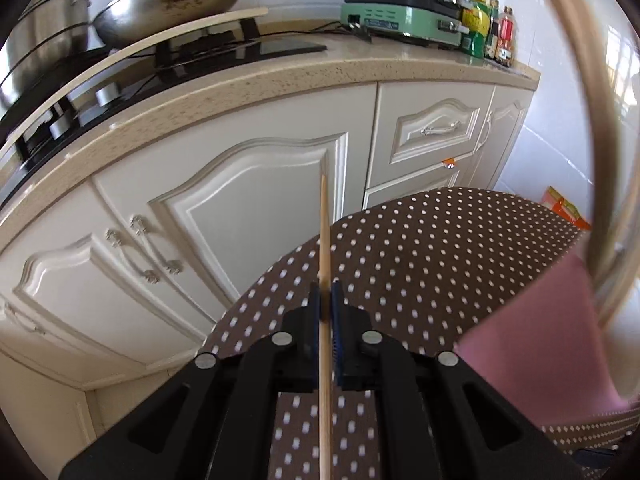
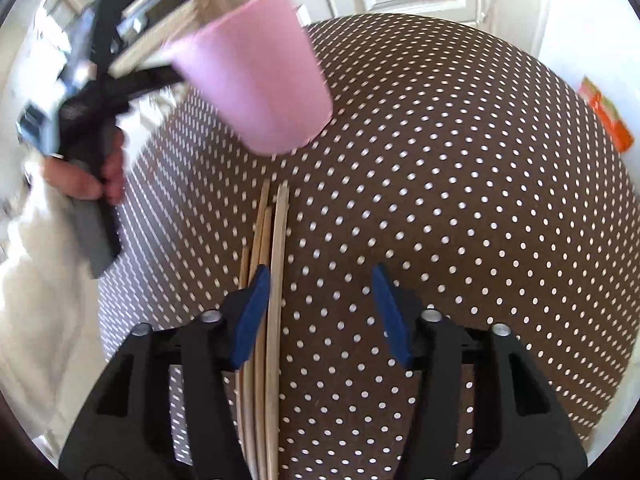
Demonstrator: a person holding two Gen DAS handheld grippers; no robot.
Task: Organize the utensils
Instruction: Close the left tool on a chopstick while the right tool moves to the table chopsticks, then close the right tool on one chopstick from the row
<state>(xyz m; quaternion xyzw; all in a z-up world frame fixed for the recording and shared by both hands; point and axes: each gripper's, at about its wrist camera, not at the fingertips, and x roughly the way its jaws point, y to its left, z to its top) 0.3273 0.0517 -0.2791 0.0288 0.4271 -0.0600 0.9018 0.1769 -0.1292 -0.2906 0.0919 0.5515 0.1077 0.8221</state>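
meanwhile, over a brown dotted worktop (image 2: 460, 200): left gripper (image 1: 326, 304) pressed together on a single chopstick (image 1: 325, 240), pads pinching the stick near its middle, long axis running straight ahead along the fingers, far tip pointing up toward the white cabinet doors (image 1: 256, 184). seen from the right wrist view, same left gripper (image 2: 148, 76) blurred at upper left, held in a hand (image 2: 86, 176), close beside a pink cup (image 2: 256, 92) with several sticks already standing in it.

lower down, right gripper (image 2: 320, 312) spread, jaws apart with nothing pinched between the pads. bundle of chopsticks (image 2: 266, 272) lying flat on the cloth, long axis pointing away from the camera and roughly parallel to the fingers, sitting hard against the left pad and partly under it rather than centred in the gap; right pad well clear of the wood. whether the left pad actually touches the sticks cannot be told.

pink cup beyond the bundle's far tips, up and to the left, apparently lifted or tilted off the cloth, base blurred.

likely crux of the coming move: bundle off-centre toward the left finger, so a small shift leftward probably needed before closing, or a squeeze that sweeps the sticks together. right gripper plainly the nearer one to the loose sticks; left gripper nearer the cup, single stick presumably bound for it.
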